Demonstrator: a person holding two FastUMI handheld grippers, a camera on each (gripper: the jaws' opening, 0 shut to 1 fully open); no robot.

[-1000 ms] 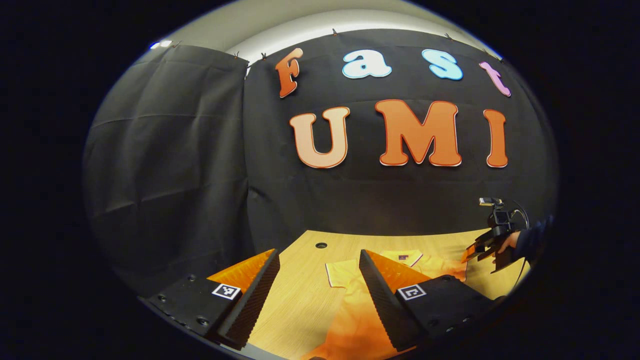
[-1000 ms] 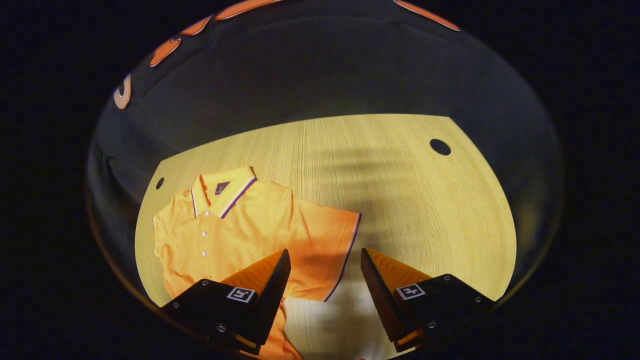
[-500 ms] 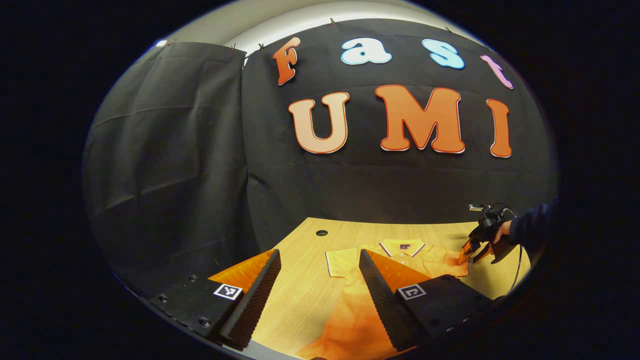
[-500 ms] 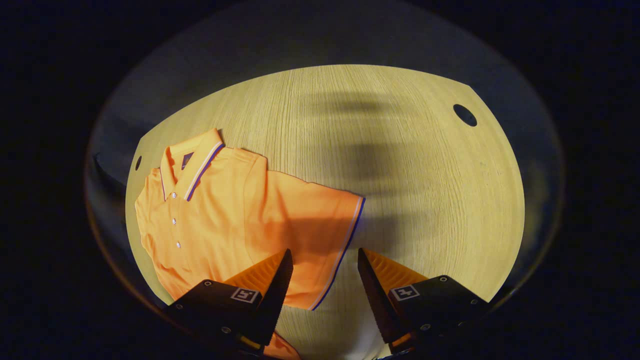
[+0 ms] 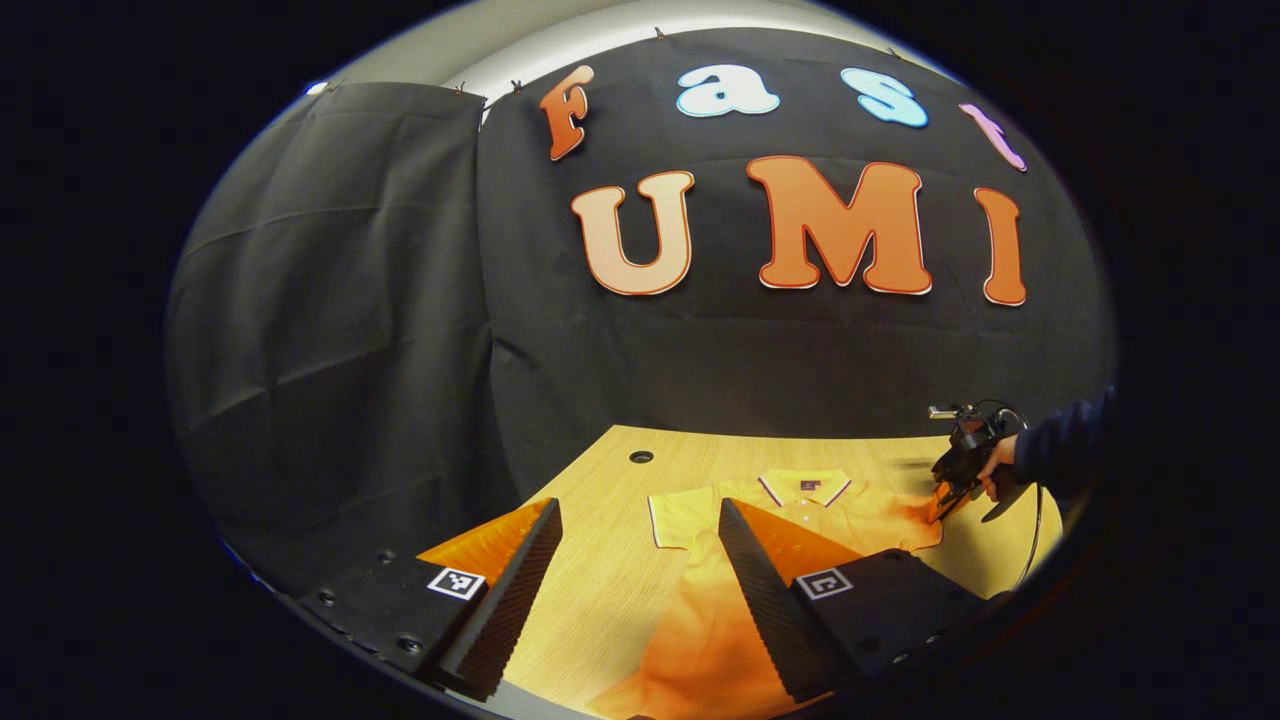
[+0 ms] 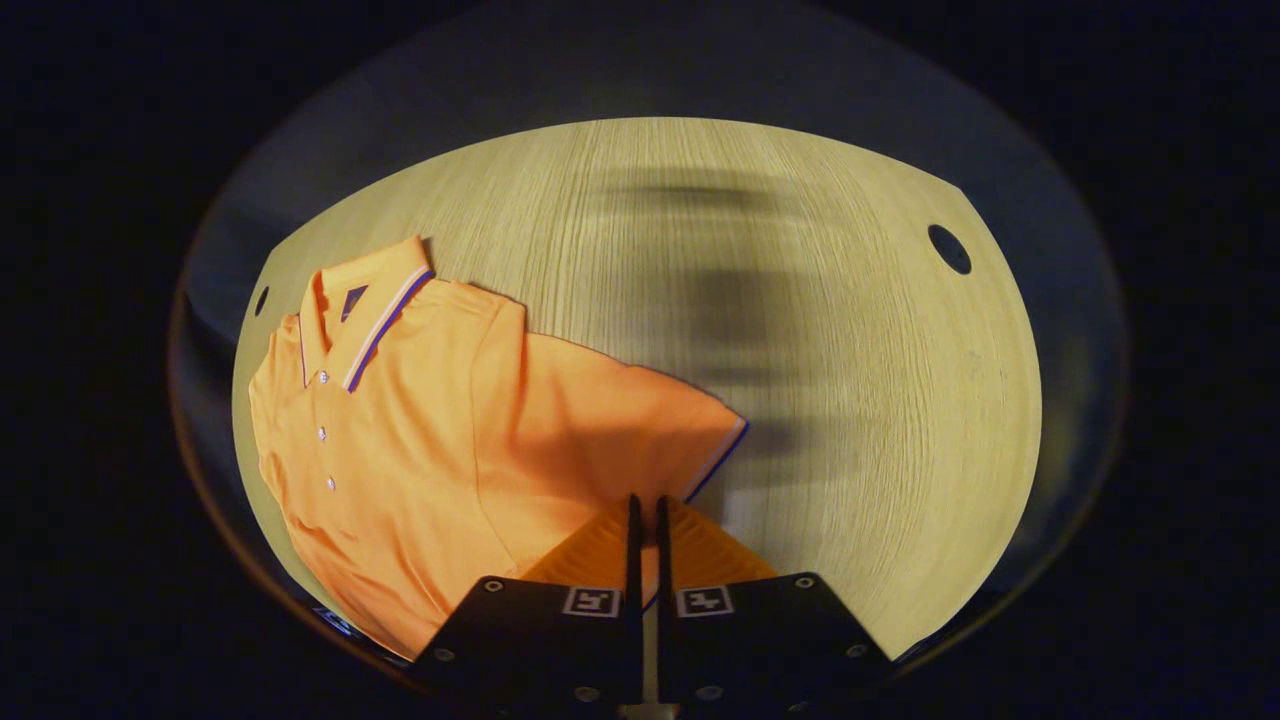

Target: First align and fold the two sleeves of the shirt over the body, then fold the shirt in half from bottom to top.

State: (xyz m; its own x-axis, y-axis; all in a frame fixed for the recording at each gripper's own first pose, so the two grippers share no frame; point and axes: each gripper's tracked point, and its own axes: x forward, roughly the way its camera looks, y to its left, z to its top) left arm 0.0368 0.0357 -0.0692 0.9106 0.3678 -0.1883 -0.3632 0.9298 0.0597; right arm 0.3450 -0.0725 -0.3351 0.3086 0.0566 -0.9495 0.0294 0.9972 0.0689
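Observation:
An orange polo shirt [image 6: 420, 420] with a striped collar [image 6: 365, 310] lies flat, buttons up, on the wooden table [image 6: 800, 330]. In the right gripper view my right gripper [image 6: 645, 510] is shut on the trimmed edge of the shirt's sleeve [image 6: 690, 450], which runs in between the two fingers. In the left gripper view my left gripper [image 5: 637, 505] hangs open over the near side of the shirt [image 5: 800, 510], with nothing between its fingers. The right gripper [image 5: 940, 495] also shows there, down at the shirt's far sleeve.
A hand [image 5: 995, 462] in a dark sleeve [image 5: 1060, 450] holds the right gripper. The table has a round hole [image 6: 948, 248] near one corner and another hole [image 5: 641, 457] near the back left. Black cloth walls stand close behind the table.
My right gripper came down to the sleeve edge and shut on it; it was open a moment ago. The left gripper has tilted down slightly and stays open.

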